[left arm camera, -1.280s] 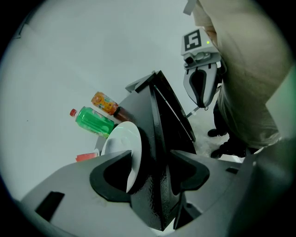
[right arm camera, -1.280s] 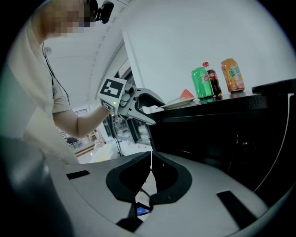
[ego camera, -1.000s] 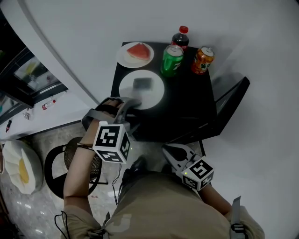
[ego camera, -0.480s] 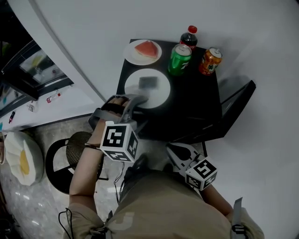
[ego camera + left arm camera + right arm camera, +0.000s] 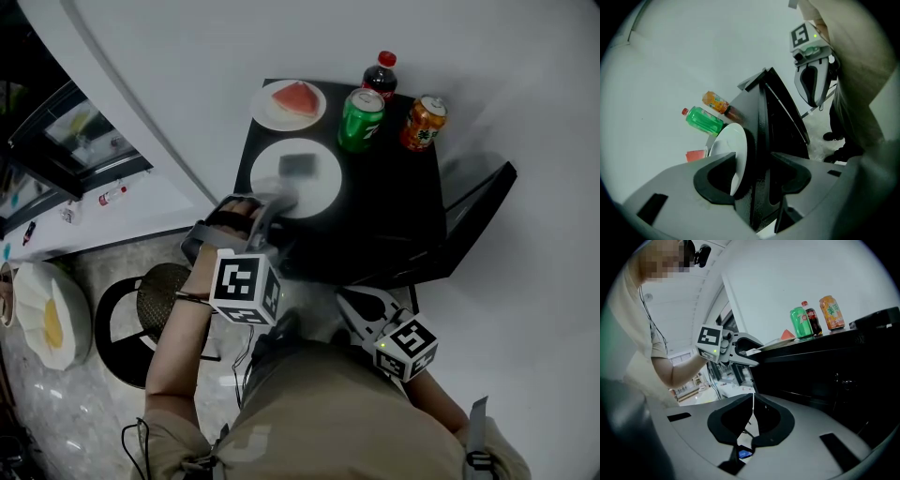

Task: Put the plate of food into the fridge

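A white plate (image 5: 317,187) with a dark grey block of food (image 5: 298,165) lies on the black cabinet top (image 5: 394,202). My left gripper (image 5: 272,208) is at the plate's near rim. In the left gripper view the jaws (image 5: 752,176) straddle the plate (image 5: 733,150) rim and the cabinet's edge. They have just been closing and still stand apart, with the rim against one pad only. My right gripper (image 5: 354,305) hangs low in front of the cabinet, shut and empty (image 5: 753,416).
A second plate with watermelon (image 5: 289,103), a green can (image 5: 361,119), an orange can (image 5: 424,123) and a cola bottle (image 5: 381,75) stand at the back. A black door-like panel (image 5: 478,216) juts out on the right. A round stool (image 5: 141,319) stands at left.
The head view has shifted slightly. My left gripper stays at the plate's near rim and has tilted a little. The right gripper has not moved.
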`<action>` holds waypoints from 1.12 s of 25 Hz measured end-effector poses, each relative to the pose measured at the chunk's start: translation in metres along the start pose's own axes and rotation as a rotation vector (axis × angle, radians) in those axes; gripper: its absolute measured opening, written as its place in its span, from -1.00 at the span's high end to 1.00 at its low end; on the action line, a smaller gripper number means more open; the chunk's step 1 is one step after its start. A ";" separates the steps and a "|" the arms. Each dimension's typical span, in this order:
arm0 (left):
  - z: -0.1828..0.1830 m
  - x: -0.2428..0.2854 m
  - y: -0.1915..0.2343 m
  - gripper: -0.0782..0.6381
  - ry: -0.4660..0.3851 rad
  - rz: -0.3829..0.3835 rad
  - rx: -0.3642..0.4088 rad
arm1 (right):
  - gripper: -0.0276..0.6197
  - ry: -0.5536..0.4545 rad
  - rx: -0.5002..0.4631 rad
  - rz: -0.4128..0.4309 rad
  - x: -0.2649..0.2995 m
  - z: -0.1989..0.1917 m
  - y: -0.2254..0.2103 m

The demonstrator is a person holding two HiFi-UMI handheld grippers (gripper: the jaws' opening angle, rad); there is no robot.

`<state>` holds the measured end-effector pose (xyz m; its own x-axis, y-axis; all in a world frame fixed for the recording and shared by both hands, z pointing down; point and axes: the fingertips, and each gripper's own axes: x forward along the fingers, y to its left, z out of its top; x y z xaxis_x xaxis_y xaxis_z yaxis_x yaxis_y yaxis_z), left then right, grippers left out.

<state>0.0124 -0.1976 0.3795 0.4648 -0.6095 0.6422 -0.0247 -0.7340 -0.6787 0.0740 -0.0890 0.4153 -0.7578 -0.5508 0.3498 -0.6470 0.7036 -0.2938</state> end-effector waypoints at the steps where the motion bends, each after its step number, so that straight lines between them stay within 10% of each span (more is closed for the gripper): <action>1: 0.000 0.000 0.000 0.13 0.001 0.000 -0.001 | 0.85 -0.002 0.001 -0.001 -0.001 0.000 0.000; 28: 0.009 -0.022 0.001 0.54 -0.137 0.081 -0.151 | 0.85 -0.003 0.017 0.004 0.001 -0.002 0.002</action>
<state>0.0098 -0.1820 0.3616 0.5715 -0.6293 0.5267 -0.1943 -0.7273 -0.6582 0.0720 -0.0867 0.4171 -0.7605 -0.5493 0.3462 -0.6453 0.6983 -0.3098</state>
